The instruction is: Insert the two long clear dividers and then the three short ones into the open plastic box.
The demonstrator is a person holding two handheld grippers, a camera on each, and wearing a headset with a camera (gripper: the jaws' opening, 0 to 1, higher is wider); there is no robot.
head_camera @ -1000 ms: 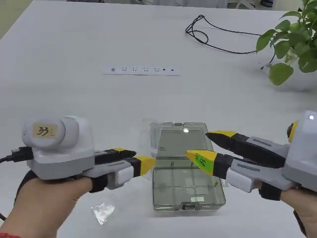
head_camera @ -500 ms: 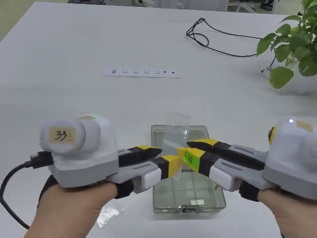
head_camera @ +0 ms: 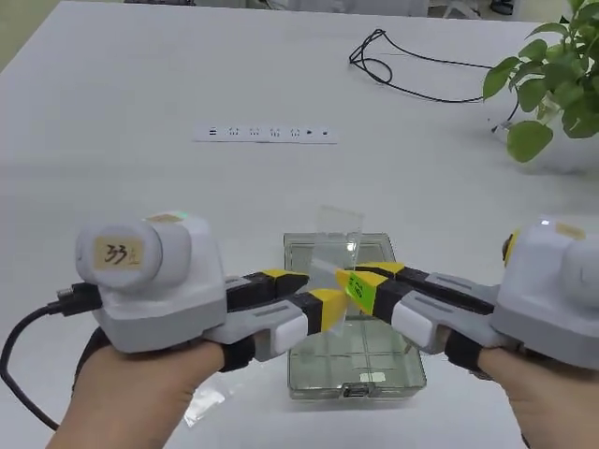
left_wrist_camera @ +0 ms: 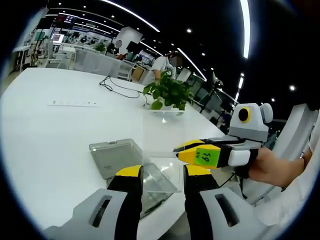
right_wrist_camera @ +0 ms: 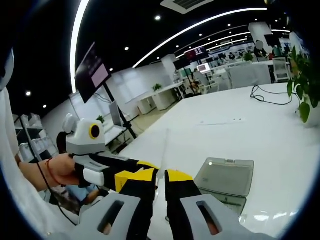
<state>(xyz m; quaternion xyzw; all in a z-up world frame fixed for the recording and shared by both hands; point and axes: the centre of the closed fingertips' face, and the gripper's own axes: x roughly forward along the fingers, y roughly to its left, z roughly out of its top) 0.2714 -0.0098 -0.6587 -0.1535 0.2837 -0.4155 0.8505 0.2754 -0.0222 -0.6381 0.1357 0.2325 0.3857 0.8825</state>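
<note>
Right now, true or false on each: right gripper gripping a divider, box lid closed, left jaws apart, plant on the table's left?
1. The right gripper is shut on a clear divider. True.
2. The box lid is closed. False: the plastic box is open, its lid laid back.
3. The left gripper has its jaws apart. True.
4. The plant is on the table's left. False: the plant stands at the far right.

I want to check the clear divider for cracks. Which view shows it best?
The left gripper view: the divider faces the camera, so its flat side is visible. The head view shows it small, slanted and faint. The right gripper view shows it edge-on, as a thin line.
</note>
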